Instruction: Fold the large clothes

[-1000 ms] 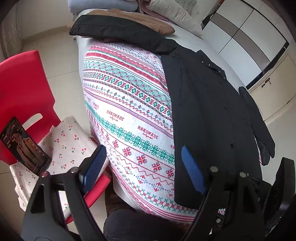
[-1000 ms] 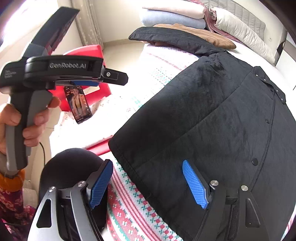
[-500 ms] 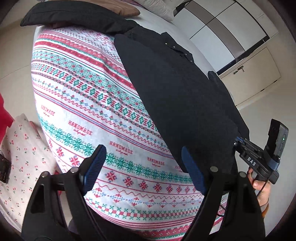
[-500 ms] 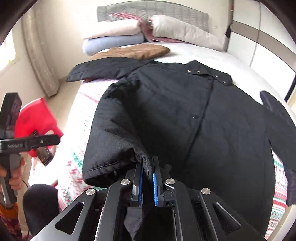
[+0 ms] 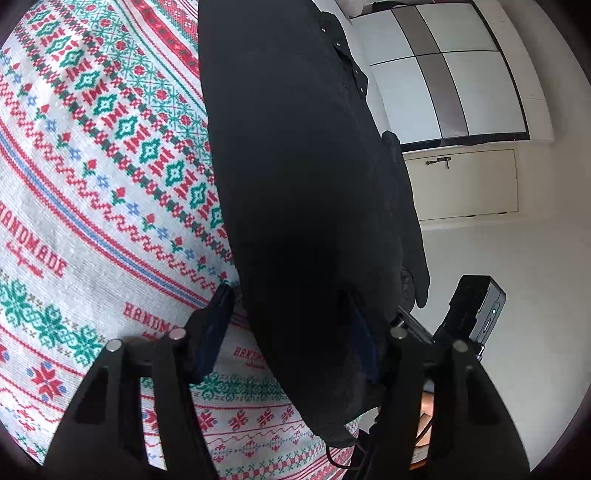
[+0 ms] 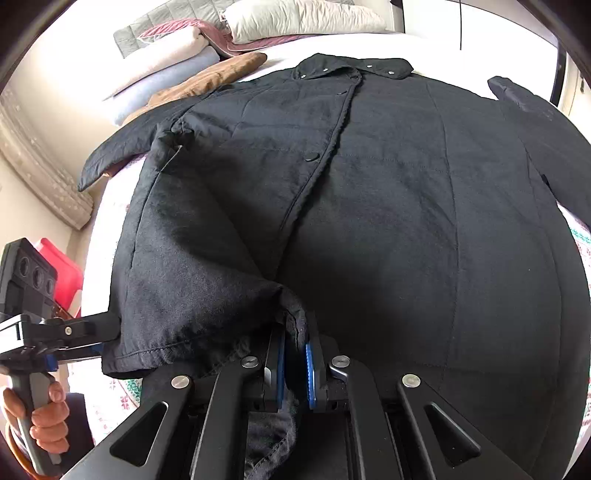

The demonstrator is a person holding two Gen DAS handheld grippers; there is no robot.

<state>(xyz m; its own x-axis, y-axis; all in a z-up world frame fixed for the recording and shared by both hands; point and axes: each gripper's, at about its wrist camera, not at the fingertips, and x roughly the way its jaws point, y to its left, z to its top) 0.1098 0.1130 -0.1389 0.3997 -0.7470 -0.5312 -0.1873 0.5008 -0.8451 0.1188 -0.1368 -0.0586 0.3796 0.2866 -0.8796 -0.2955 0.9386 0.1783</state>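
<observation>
Across a bed covered by a white knitted-pattern blanket with red and green bands (image 5: 110, 206) lies a large black quilted snap-front coat (image 6: 406, 206), spread front-up, collar toward stacked pillows and folded bedding (image 6: 236, 33). Near the hem, right gripper (image 6: 293, 363) pinched tight on a bunched fold of the coat's left front panel, blue pads pressed into the cloth, panel lifted and creased over the body. At the coat's hem edge, left gripper (image 5: 291, 332) closing, dark fabric sitting between its blue pads (image 5: 212, 332), right-hand pad mostly hidden behind cloth; firm contact not discernible. Beyond, white wardrobe doors (image 5: 454, 74).
</observation>
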